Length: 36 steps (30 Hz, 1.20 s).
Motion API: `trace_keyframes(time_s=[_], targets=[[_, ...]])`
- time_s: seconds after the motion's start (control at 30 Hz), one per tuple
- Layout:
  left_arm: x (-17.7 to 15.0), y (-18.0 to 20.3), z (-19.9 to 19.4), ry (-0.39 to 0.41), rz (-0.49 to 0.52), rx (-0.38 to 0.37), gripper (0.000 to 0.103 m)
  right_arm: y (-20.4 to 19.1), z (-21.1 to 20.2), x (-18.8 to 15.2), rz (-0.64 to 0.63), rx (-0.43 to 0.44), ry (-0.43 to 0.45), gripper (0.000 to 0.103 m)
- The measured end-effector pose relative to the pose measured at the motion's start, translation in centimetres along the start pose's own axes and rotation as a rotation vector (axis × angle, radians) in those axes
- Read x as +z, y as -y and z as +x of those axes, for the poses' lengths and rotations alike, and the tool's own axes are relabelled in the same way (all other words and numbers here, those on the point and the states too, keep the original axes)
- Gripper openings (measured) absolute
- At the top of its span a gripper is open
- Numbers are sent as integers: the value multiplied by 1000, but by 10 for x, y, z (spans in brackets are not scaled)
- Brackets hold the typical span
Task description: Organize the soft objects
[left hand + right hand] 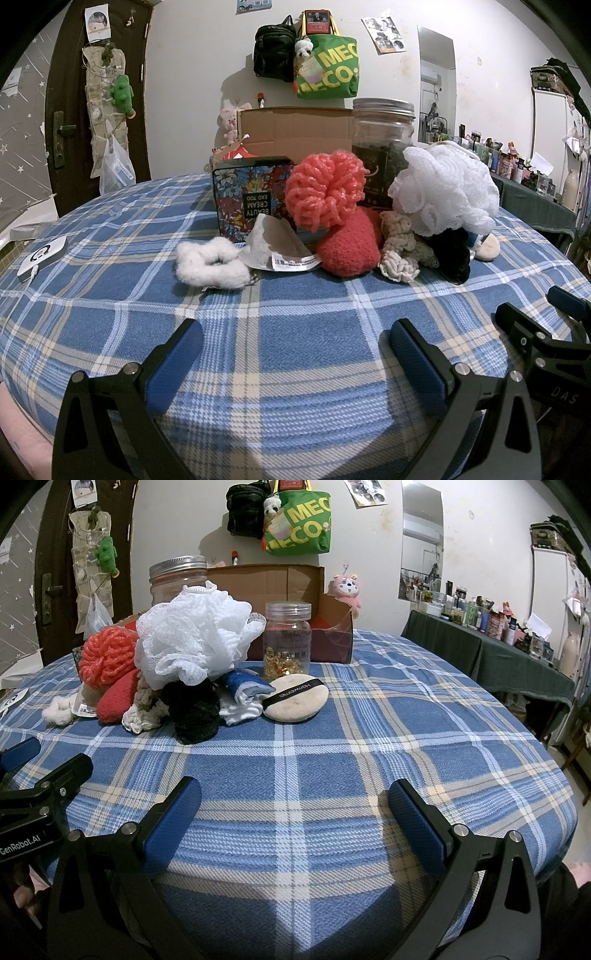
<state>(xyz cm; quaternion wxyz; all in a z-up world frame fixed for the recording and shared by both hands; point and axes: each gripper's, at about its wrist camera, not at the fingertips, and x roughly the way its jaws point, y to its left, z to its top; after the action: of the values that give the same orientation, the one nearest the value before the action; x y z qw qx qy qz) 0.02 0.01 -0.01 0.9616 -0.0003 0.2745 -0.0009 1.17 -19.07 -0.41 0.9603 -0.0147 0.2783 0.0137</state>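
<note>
Left gripper (295, 354) sits low over the plaid tablecloth (295, 295), jaws spread wide, nothing between them. Left wrist view: soft pile is ahead, well apart from my fingertips. White fluffy scrunchie (210, 262) lies alone at the near left edge, easiest first grab. Beside it a paper-tagged pad (277, 245), then red fuzzy cloth (349, 245), coral loofah (327, 192) stacked on top, cream knit piece (400, 245), black scrunchie (452, 254), white mesh loofah (443, 188). Floral tin (247, 195) and cardboard box (295, 127) stand behind; I'd guess the box is the drop spot.

Right wrist view: right gripper (295, 812) also wide, holding nothing, hovering over bare cloth. Powder puff (297, 699) is nearest, lying flat, touching the blue-white sock (242, 698). Small plastic jar (287, 642) just behind it, so I should come in low and not knock it. Pinch the puff's edge, not the flat face. Take loose outer items before the stacked loofahs, or the pile tumbles.
</note>
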Motion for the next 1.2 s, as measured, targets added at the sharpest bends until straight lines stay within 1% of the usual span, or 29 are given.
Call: trace_keyframes(time_s=[0.53, 0.7, 0.87, 1.0, 1.1, 1.2], targets=[[0, 0, 0, -6, -1, -1, 103, 0, 0, 1, 0, 1, -1, 103], [6, -4, 0, -29, -14, -24, 103, 0, 2, 4, 3, 10, -21, 103], [18, -9, -2, -15, -12, -39, 103, 7, -2, 13, 28, 65, -30, 103], [34, -13, -5, 3, 4, -57, 103, 7, -10, 27, 28, 100, 3, 103], [47, -16, -5, 7, 13, -80, 103, 9, -16, 43, 32, 144, 36, 103], [62, -17, -3, 14, 34, -88, 103, 11, -17, 60, 31, 181, 60, 103]])
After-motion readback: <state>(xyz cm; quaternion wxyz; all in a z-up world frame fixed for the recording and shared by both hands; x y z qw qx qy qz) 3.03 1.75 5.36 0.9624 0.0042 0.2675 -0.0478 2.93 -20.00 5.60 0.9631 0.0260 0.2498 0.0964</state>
